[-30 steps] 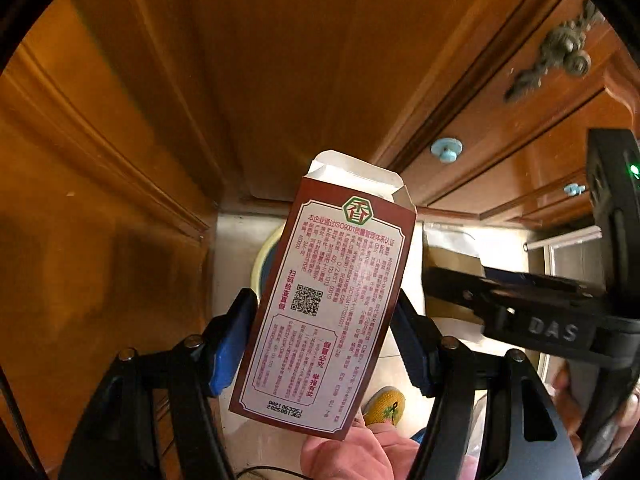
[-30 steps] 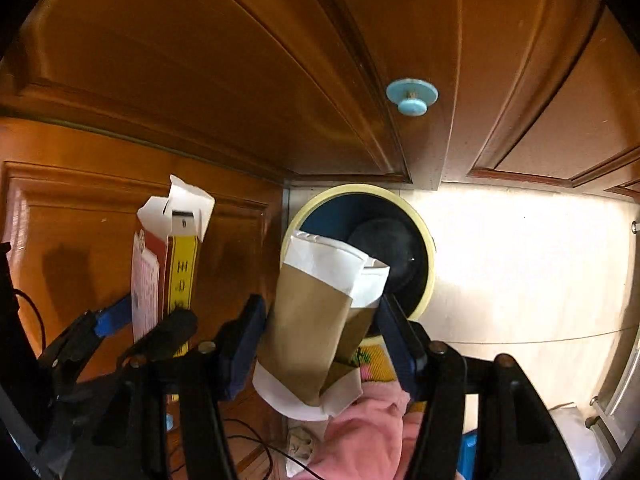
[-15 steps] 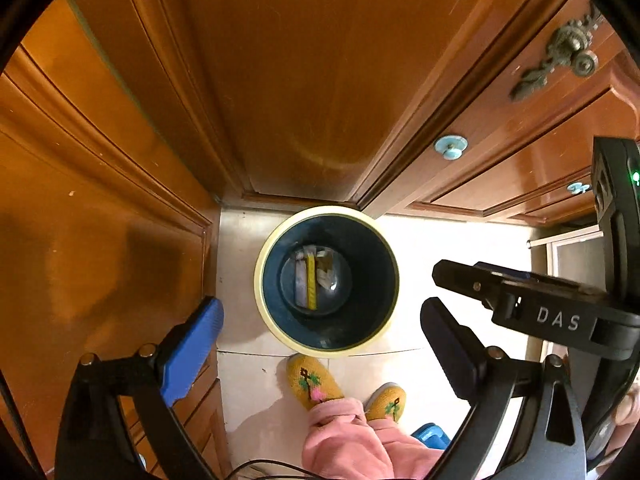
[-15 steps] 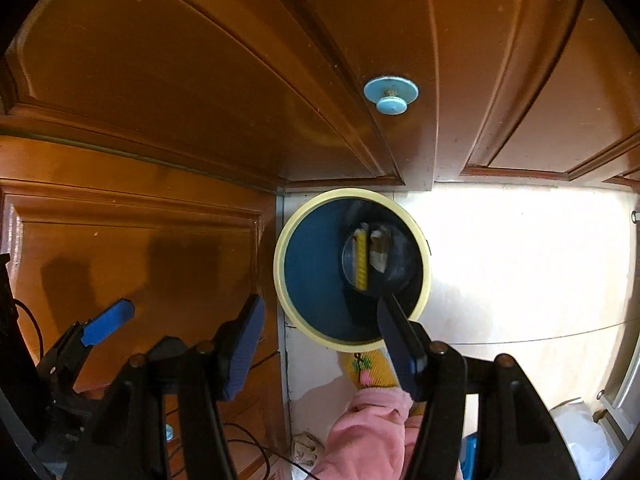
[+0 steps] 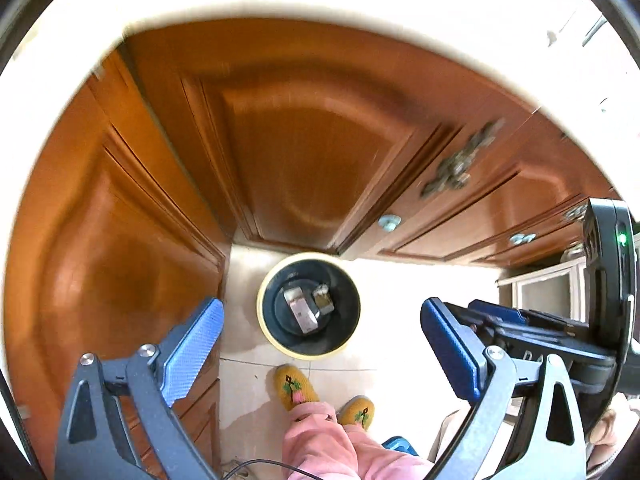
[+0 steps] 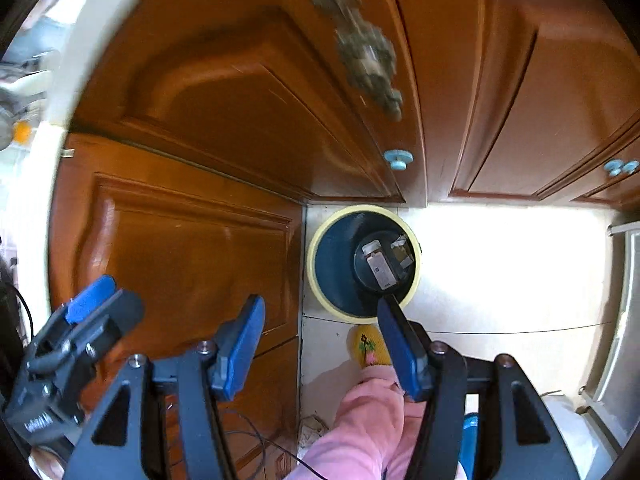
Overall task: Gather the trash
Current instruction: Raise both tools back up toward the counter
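**A:** Look down at the bin (image 5: 309, 305). A second ago you had a printed box pinched in your left gripper (image 5: 316, 340) and a paper bag in your right gripper (image 6: 320, 344); now both sets of jaws stand wide with nothing between them.

**B:** So where has the trash gone?

**A:** Into the bin. The box (image 5: 301, 312) lies flat on its bottom, and the paper bag (image 5: 323, 301) sits touching it on the side nearer the cabinets. From the right wrist you see the same pair, box (image 6: 380, 267) and bag (image 6: 403, 254), well below the yellow rim. You have also pulled up and away since the drop: the bin looks smaller and the pale counter edge (image 5: 320, 8) now shows above the cabinet doors (image 5: 304, 152).

**B:** What does that mean for the job?

**A:** I judge this load done. Your grippers are free for whatever else needs collecting.

**B:** How much room do you have around the bin?

**A:** It is tucked into the corner where two runs of doors meet, so behind it and to its left is wood. The knob (image 6: 397, 159) and the ornate handle (image 6: 368, 60) stick out above it. The open floor (image 6: 520, 272) lies to its right, and your slippers (image 5: 295, 387) stand just in front of it. The counter edge overhangs, so mind it as you rise.
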{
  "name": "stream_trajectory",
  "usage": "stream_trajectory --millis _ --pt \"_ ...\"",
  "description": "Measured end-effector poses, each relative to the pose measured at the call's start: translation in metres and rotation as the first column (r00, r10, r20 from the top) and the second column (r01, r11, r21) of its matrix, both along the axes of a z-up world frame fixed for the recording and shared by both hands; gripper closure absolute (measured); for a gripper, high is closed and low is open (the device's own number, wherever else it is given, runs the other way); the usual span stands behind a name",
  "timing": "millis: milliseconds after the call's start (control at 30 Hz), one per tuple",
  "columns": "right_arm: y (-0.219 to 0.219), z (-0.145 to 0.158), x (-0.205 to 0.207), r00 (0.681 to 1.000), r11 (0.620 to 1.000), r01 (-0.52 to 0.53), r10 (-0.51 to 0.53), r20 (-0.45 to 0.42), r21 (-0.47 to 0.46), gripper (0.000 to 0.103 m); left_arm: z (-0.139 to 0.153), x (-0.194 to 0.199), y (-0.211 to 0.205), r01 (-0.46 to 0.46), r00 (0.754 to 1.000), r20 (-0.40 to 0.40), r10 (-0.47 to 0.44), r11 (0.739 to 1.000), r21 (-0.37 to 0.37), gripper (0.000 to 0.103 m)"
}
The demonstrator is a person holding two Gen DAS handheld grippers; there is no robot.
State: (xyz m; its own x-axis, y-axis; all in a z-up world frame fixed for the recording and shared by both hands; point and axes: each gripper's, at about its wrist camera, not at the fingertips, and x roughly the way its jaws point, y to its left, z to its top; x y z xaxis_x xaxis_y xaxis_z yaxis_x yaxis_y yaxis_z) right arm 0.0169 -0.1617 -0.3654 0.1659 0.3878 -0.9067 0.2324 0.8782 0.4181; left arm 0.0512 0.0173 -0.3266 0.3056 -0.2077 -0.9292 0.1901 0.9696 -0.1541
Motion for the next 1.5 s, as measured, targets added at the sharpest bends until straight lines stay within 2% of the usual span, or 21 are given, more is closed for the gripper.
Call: stream_trajectory --millis 133,200,400,700,867,1067,1333,1500 --pt "-0.003 0.061 -0.009 0.997 0.999 -0.029 0.032 0.075 -0.044 0.044 0.062 -0.012 0.002 0.003 0.997 0.077 -0.002 1.0 -0.015 0.005" --pt "-0.002 0.093 -0.012 0.993 0.998 -0.036 0.042 0.109 -0.06 0.044 0.092 -0.018 0.0 0.009 0.994 0.107 -0.01 1.0 0.004 0.005" --pt "-0.007 0.182 -0.021 0.968 0.993 -0.045 0.069 0.24 -0.106 0.044 0.168 -0.033 -0.002 0.033 0.974 0.225 -0.034 0.999 0.01 0.005" --pt "-0.022 0.255 -0.02 0.939 0.989 0.016 0.035 0.343 -0.145 0.044 0.249 -0.032 -0.001 0.012 0.926 0.378 -0.019 1.0 0.02 0.005" --pt "-0.024 0.279 -0.012 0.919 0.989 0.06 -0.002 0.393 -0.137 0.044 0.271 -0.018 0.007 -0.004 0.896 0.443 -0.01 1.0 0.029 0.005" --pt "-0.02 0.306 0.002 0.892 0.983 0.094 -0.013 0.452 -0.156 0.044 0.293 0.007 0.014 0.005 0.873 0.488 0.0 1.0 -0.008 0.005" --pt "-0.018 0.328 0.013 0.867 0.974 0.141 -0.036 0.497 -0.175 0.044 0.298 0.036 0.009 0.038 0.866 0.5 -0.024 0.999 -0.018 0.005" --pt "-0.023 0.337 0.023 0.85 0.966 0.171 -0.046 0.524 -0.193 0.044 0.301 0.049 -0.001 0.052 0.85 0.524 -0.056 0.998 0.023 0.005"
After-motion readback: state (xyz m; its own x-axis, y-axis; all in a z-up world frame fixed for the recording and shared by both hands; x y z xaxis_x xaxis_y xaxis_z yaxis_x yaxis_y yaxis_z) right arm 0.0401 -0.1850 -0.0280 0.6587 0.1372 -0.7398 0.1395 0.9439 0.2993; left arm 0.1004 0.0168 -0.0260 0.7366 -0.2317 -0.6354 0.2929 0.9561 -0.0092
